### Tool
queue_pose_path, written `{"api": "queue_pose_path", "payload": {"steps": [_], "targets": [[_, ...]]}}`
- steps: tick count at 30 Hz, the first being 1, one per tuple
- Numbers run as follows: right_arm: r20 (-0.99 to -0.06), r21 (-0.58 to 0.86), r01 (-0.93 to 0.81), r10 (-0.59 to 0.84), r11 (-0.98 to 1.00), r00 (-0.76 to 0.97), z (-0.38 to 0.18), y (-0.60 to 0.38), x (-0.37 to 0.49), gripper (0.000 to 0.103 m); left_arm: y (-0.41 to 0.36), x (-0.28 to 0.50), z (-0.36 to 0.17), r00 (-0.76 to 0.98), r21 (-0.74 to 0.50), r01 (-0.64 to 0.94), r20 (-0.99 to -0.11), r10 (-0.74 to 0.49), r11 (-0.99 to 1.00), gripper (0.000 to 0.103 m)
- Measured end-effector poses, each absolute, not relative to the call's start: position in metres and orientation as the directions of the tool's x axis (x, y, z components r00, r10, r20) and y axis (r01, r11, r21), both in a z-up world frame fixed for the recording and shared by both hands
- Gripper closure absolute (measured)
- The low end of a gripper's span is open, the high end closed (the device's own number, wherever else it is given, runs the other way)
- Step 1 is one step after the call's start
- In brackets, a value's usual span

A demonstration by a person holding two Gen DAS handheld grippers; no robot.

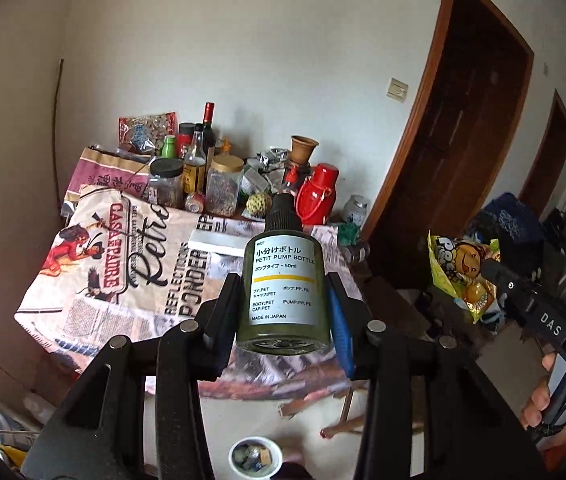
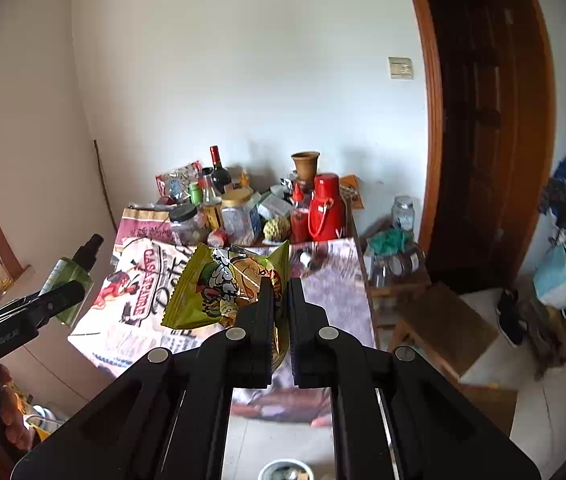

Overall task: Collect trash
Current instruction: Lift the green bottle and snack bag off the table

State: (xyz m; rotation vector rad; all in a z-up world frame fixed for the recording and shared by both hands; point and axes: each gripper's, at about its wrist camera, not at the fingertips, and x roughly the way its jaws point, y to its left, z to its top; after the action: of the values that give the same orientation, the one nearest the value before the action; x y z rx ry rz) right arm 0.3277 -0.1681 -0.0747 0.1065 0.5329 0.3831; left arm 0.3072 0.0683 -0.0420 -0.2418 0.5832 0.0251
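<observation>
My left gripper (image 1: 283, 280) is shut on a small green pump bottle (image 1: 283, 292) with a white label and black cap, held in the air in front of the table. It also shows in the right wrist view (image 2: 69, 280). My right gripper (image 2: 281, 284) is shut on a yellow-green snack wrapper (image 2: 219, 284), also held up; the wrapper shows in the left wrist view (image 1: 463, 268). A small white bin (image 1: 255, 458) with trash inside stands on the floor below both grippers, seen also in the right wrist view (image 2: 285, 470).
A table with a printed cloth (image 1: 131, 276) stands ahead. Its far end is crowded with jars, bottles, a red thermos (image 1: 317, 194) and a clay pot (image 1: 303, 148). A low wooden stool (image 2: 443, 332) and a dark wooden door (image 2: 487, 120) are on the right.
</observation>
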Motion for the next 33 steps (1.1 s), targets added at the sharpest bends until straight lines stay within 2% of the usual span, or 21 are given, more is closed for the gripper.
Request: {"api": "queue_pose_path", "payload": {"steps": [9,20,28,33], "targets": [[-0.549,0.208,-0.235,0.312,0.950,0.776,-0.105,-0.157,0.258,0.097,0.089,0.239,-0.074,0.789,-0.214,-0.038,-0.606,-0.102,0.976,0.062],[-0.677,0.201,-0.195,0.280,0.960,0.680,-0.157,-0.172,0.240,0.097,0.066,0.221,-0.122,0.684,-0.210,-0.024,-0.716,-0.137,0.977,0.062],[-0.786,0.197,-0.217,0.287,0.956,0.549,-0.240,-0.184,0.257,0.097,0.037,0.238,-0.207,0.551,-0.199,-0.052,-0.823,-0.138,0.979,0.062],[-0.839,0.188,-0.239,0.282,0.953,0.466,-0.305,-0.183,0.273,0.097,0.022,0.246,-0.290,0.457,-0.209,-0.092,-0.878,-0.145,0.974,0.062]]}}
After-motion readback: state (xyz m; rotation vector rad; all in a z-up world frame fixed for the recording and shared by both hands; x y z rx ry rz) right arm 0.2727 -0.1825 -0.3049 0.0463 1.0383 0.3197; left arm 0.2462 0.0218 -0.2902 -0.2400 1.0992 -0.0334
